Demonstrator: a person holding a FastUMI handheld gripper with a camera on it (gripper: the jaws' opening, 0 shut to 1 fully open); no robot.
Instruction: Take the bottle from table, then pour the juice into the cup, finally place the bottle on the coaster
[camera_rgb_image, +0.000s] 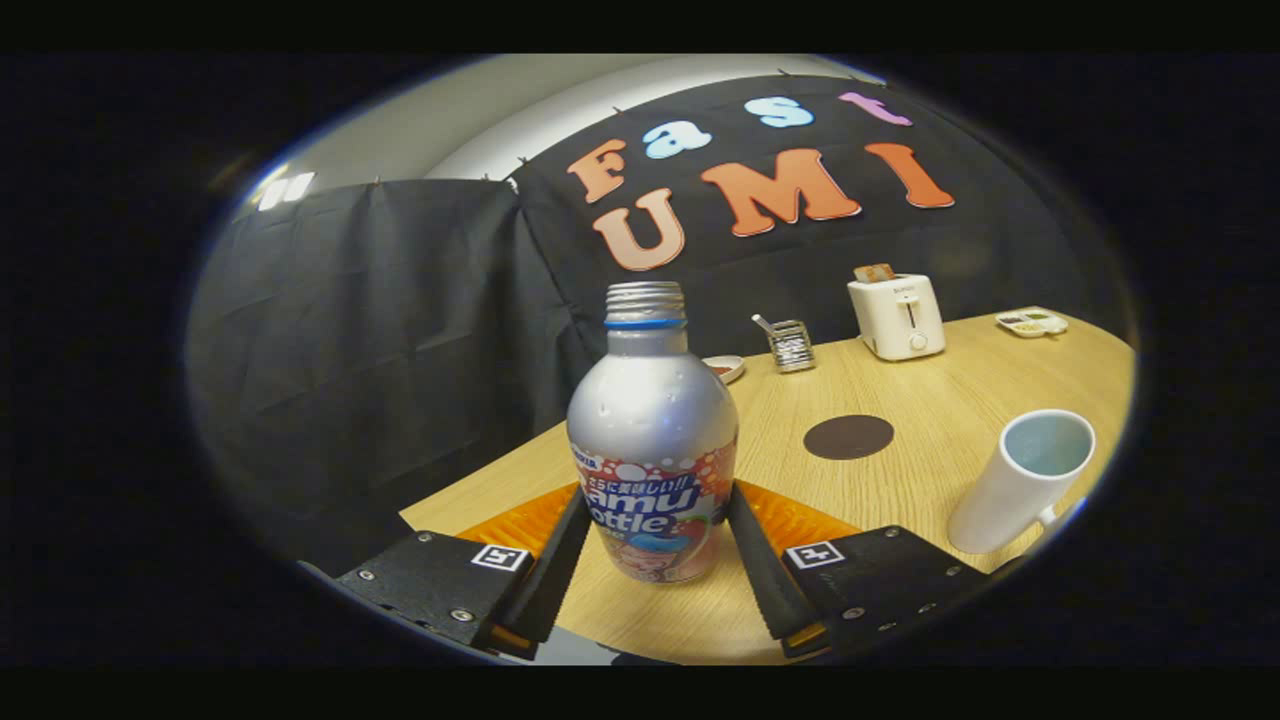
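While we are looking along the fingers: we are seeing the gripper (655, 540) with its jaws standing either side of the bottle.
Jaws: we are finding them clenched on the bottle's lower body, one finger (560, 565) pressing its left flank and the other pressing its right, both at the printed label.
Bottle: we are seeing a silver aluminium bottle (652, 440) standing upright between the fingers, uncapped, its threaded neck bare with a blue ring beneath; whether its base is touching the table (900, 390) we cannot tell.
Cup: we are seeing a white cup (1025, 480) standing on the table to the right of the bottle and well apart from it, its mouth open.
Coaster: we are seeing a dark round coaster (848, 437) lying flat on the wood beyond the right finger, between the bottle and the cup, bare.
Farther back: we are seeing a white toaster (897, 316) with toast in its slot, a small metal holder (790, 345), a small dish (724, 367) just behind the bottle, and a divided tray (1032, 322).
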